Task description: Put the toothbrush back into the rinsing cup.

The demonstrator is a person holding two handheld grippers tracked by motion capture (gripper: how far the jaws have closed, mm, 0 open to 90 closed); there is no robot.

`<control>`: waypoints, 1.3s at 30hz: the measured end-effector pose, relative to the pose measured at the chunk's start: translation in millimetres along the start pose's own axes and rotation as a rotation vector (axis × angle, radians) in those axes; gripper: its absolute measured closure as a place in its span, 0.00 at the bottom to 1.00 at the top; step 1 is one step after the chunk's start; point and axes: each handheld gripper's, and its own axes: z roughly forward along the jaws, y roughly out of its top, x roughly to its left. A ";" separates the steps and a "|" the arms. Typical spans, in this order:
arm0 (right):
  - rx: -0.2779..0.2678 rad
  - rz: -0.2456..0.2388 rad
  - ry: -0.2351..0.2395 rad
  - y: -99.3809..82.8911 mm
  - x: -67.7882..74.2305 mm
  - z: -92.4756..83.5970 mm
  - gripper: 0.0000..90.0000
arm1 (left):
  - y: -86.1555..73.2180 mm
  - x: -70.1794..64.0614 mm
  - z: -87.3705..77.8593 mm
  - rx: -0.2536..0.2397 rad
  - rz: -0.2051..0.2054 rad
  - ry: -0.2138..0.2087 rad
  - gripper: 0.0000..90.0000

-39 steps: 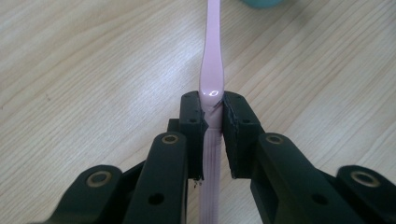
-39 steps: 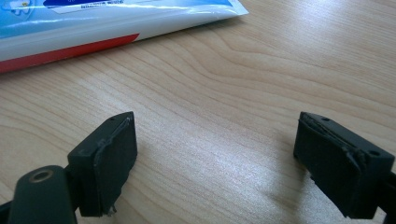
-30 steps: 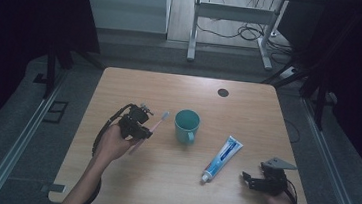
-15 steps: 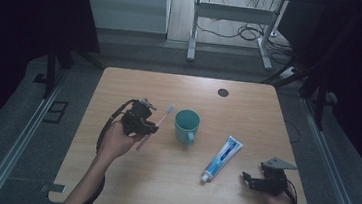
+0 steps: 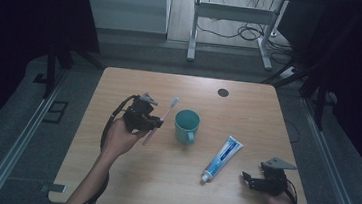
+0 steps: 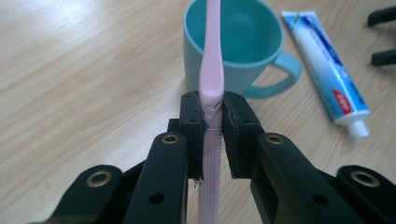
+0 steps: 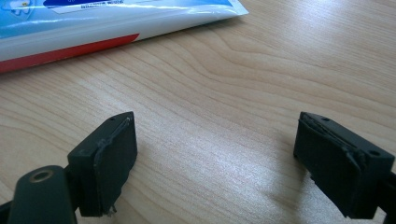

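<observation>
Spanning most of the high view, the wooden table [image 5: 111,175] carries everything in use. Near its middle stands the teal mug [image 5: 186,126], upright, its handle turned toward the near edge. To the mug's right and nearer the person lies the toothpaste tube [image 5: 223,157], flat on the wood, cap end pointing at the near edge. Its white and red body also crosses the top of the right gripper view [image 7: 116,23].

Just left of the mug, the left gripper [image 5: 152,124] is raised off the table and clamped on the pink toothbrush [image 5: 159,122], which slants up with its bristle head beside the mug's rim. Its 2 pads [image 6: 192,122] pinch the handle [image 6: 211,84], the brush rising in front of the mug's mouth [image 6: 243,32].

At the near right corner, the right gripper [image 5: 248,180] rests low with its jaws wide apart, bare wood between them, the tube just beyond.
</observation>
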 end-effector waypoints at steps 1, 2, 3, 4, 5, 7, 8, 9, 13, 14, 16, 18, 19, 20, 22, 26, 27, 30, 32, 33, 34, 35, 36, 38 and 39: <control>0.000 0.000 0.000 0.0 0.0 0.0 0.15 | 1.6 -0.4 -0.2 -0.009 0.001 -0.002 0.88; 0.000 0.000 0.000 0.0 0.0 0.0 0.15 | 3.2 -1.2 -0.2 -0.018 -0.001 -0.004 0.88; 0.000 0.000 0.000 0.0 0.0 0.0 0.15 | 4.8 -1.9 -0.1 -0.026 0.002 -0.006 0.88; 0.000 0.000 0.000 0.0 0.0 0.0 0.15 | 6.5 -3.0 0.1 -0.033 0.000 -0.008 0.88; 0.000 0.000 0.000 0.0 0.0 0.0 0.15 | 8.2 -3.9 0.3 -0.039 0.001 -0.009 0.88; 0.000 0.000 0.000 0.0 0.0 0.0 0.15 | 11.8 -5.6 1.0 -0.047 0.008 -0.009 0.88; 0.000 0.000 0.000 0.0 0.0 0.0 0.15 | 13.4 -6.4 1.4 -0.054 0.011 -0.007 0.88; 0.000 0.000 0.000 0.0 0.0 0.0 0.15 | 15.1 -7.1 1.8 -0.058 0.014 -0.009 0.88; 0.000 0.000 0.000 0.0 0.0 0.0 0.15 | 21.4 -9.5 3.6 -0.085 0.019 -0.011 0.88; 0.000 0.000 0.000 0.0 0.0 0.0 0.15 | 22.9 -10.1 3.6 -0.094 0.017 -0.009 0.88; 0.000 0.000 0.000 0.0 0.0 0.0 0.15 | 25.7 -10.5 3.9 -0.110 0.016 -0.014 0.88; 0.000 0.000 0.000 0.0 0.0 0.0 0.15 | 28.7 -11.0 4.1 -0.122 0.014 -0.016 0.88; 0.000 0.000 0.000 0.0 0.0 0.0 0.15 | 30.2 -11.2 4.3 -0.128 0.012 -0.017 0.88; 0.000 0.000 0.000 0.0 -0.1 0.0 0.15 | 31.2 -11.4 4.3 -0.132 0.012 -0.016 0.88; 0.000 0.000 0.000 0.0 0.0 0.0 0.15 | 34.4 -11.7 4.5 -0.147 0.008 -0.022 0.88; 0.000 0.001 0.000 0.0 0.0 0.0 0.15 | 39.1 -11.6 5.9 -0.168 -0.002 -0.039 0.88; 0.000 0.001 0.000 0.0 0.0 0.0 0.15 | 40.3 -11.4 6.4 -0.172 -0.001 -0.039 0.88; 0.000 0.001 0.000 0.0 0.0 0.0 0.15 | 43.6 -11.0 8.1 -0.185 -0.006 -0.042 0.88; 0.000 0.001 0.001 0.0 -0.1 0.0 0.15 | 45.9 -10.9 9.8 -0.191 -0.009 -0.046 0.88; 0.000 0.001 0.001 0.0 -0.1 0.0 0.15 | 47.1 -11.2 10.8 -0.196 -0.011 -0.044 0.88; 0.000 0.001 0.001 0.0 -0.1 0.0 0.15 | 48.3 -11.5 11.7 -0.199 -0.010 -0.042 0.88; 0.000 0.001 0.001 0.0 -0.1 0.0 0.15 | 49.7 -11.8 12.8 -0.201 -0.010 -0.043 0.88; 0.000 0.001 0.001 0.0 -0.1 0.0 0.15 | 51.2 -12.2 13.8 -0.205 -0.008 -0.041 0.88; 0.000 0.000 0.001 0.0 -0.1 0.0 0.15 | 53.8 -13.1 15.3 -0.211 -0.008 -0.039 0.88; 0.000 0.000 0.001 0.0 -0.1 0.0 0.15 | 55.8 -13.8 16.7 -0.218 -0.010 -0.042 0.88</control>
